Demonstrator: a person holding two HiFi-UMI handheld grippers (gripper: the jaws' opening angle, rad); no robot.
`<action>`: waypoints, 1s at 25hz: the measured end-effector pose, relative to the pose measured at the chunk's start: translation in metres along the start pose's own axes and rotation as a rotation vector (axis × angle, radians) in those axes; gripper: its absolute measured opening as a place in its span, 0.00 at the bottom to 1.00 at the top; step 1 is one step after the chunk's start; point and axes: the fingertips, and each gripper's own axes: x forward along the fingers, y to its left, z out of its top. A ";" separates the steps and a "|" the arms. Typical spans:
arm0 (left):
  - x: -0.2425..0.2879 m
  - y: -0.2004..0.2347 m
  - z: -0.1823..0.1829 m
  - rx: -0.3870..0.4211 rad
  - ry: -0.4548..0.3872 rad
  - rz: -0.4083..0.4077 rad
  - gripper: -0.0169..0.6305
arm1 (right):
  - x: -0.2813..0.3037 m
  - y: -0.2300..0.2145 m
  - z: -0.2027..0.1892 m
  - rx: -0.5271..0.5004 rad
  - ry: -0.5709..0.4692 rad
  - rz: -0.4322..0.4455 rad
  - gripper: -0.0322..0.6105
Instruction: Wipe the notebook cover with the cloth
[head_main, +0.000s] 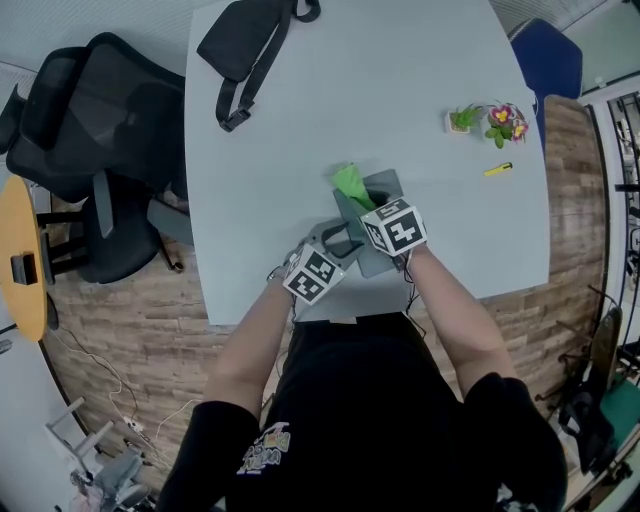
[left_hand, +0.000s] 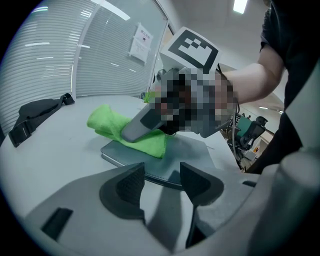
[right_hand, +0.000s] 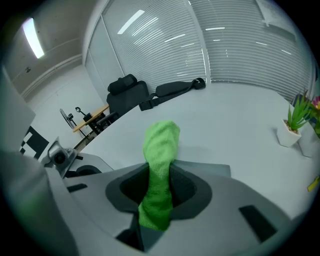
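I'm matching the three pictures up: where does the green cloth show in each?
Head view: green cloth at centre, at the notebook's far edge.
Left gripper view: left of centre, pressed under the right hand-held gripper.
Right gripper view: centre, clamped between the jaws.
Shared landmark: the black bag.

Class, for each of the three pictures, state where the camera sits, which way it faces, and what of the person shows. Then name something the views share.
Head view: on the person's head, looking steeply down at the table; torso and both forearms show.
Left gripper view: on the left claw, jaws apart, looking across the notebook at the right claw; a forearm shows.
Right gripper view: on the right claw, shut on the green cloth, facing the black bag; no body shows.
Shared: all three show the cloth.
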 end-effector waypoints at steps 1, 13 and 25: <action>0.000 0.000 0.000 0.000 0.000 -0.001 0.37 | 0.003 0.004 0.001 -0.009 0.006 0.011 0.22; 0.000 -0.001 0.000 -0.002 0.003 -0.004 0.37 | 0.024 0.023 -0.001 -0.120 0.097 0.041 0.22; -0.001 0.001 -0.001 -0.003 0.005 0.001 0.37 | 0.006 -0.034 0.000 -0.010 0.085 -0.071 0.22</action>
